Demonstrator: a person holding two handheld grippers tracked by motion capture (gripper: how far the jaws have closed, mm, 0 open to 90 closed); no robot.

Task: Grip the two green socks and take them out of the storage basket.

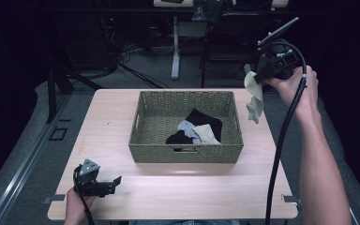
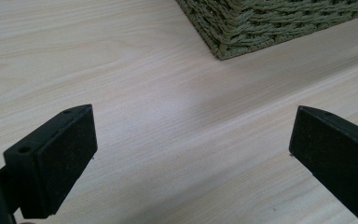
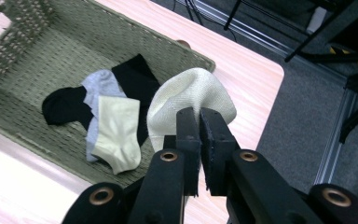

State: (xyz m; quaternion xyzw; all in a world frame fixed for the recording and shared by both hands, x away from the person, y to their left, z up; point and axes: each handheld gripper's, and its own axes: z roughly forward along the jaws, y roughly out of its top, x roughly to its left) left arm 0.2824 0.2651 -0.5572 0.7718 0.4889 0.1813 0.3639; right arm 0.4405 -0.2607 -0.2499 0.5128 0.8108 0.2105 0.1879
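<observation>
Socks (image 1: 194, 130) inside woven basket (image 1: 186, 153)

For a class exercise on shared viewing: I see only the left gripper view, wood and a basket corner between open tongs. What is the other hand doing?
Observer: The right tongs are shut on a cream sock, held in the air.
Operator: What's in the basket?
Observer: The woven basket holds black socks, a grey sock and a pale yellow sock.
Operator: Where are my tongs?
Observer: The left tongs sit near the table's front left corner.
</observation>
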